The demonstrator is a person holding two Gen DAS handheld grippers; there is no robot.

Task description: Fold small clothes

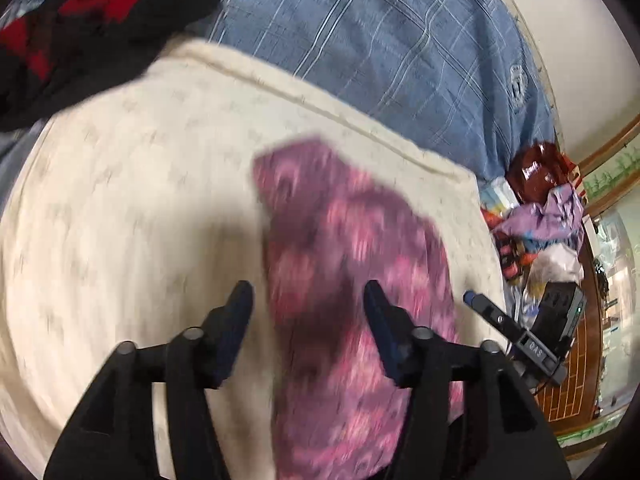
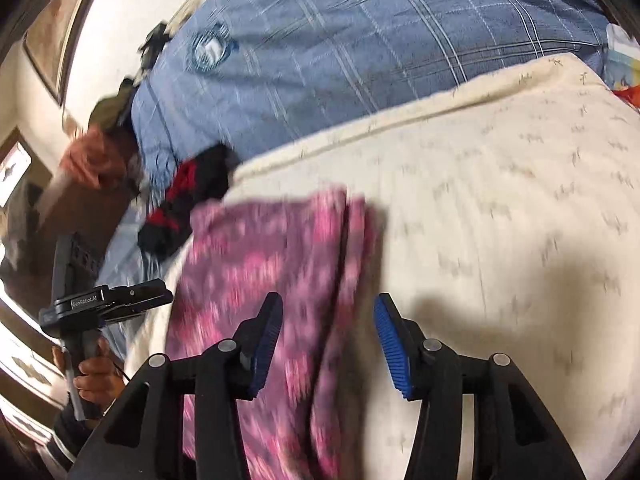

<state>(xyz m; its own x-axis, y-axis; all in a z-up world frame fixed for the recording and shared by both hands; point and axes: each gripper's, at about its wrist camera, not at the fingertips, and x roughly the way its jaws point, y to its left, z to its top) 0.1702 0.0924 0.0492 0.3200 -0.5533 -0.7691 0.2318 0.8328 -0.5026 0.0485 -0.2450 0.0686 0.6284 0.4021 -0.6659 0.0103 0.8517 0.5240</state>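
Left gripper (image 1: 308,296) hangs jaws apart, empty, over the pink patterned garment (image 1: 352,280); right gripper (image 2: 328,308) likewise parted and empty at its right edge. Probably both released it to lie folded on the cream pad (image 1: 120,200). Long axis runs away from the grippers toward the blue checked sheet (image 1: 360,32).

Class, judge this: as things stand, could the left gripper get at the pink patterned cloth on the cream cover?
Probably yes. The left gripper hangs open right above the pink patterned cloth, which lies flat on the cream cover, with nothing between them.
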